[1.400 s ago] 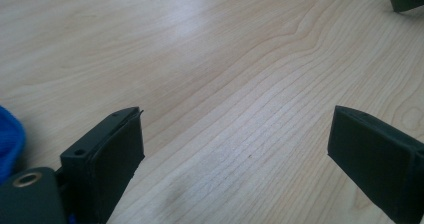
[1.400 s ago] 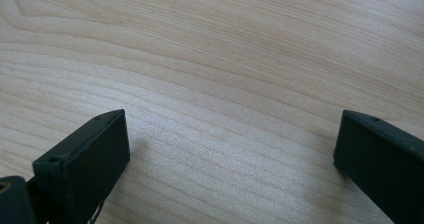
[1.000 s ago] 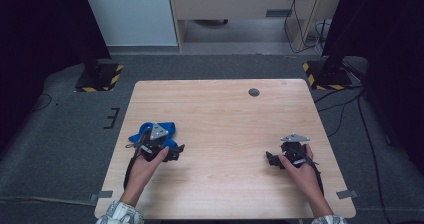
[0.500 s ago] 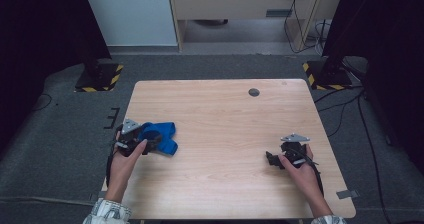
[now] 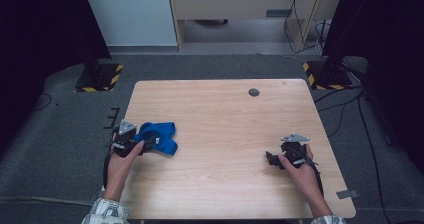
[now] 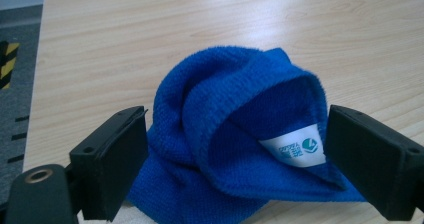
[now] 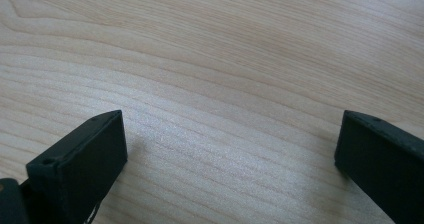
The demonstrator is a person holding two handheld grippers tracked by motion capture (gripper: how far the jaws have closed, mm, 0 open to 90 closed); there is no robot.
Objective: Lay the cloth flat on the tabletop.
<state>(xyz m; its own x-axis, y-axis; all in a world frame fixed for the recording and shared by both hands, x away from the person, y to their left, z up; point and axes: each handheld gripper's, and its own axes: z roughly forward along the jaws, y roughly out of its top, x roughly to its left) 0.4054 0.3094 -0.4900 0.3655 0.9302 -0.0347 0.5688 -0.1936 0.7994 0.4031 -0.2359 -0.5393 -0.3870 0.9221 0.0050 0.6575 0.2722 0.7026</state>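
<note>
Resting at the counter's [image 5: 225, 109] near left edge, the left hand-held gripper [image 5: 142, 145] has its jaws spread wide on either side of a bunched blue cloth [image 5: 159, 136], whose white label [image 6: 296, 147] faces it. At four o'clock the right hand-held gripper [image 5: 270, 158] gapes over bare wood. Farther off, at one o'clock, sits a dark round grommet [image 5: 254, 92].

light: even overhead | surroundings dark | table [image 5: 225, 109] glare | high view soft
</note>
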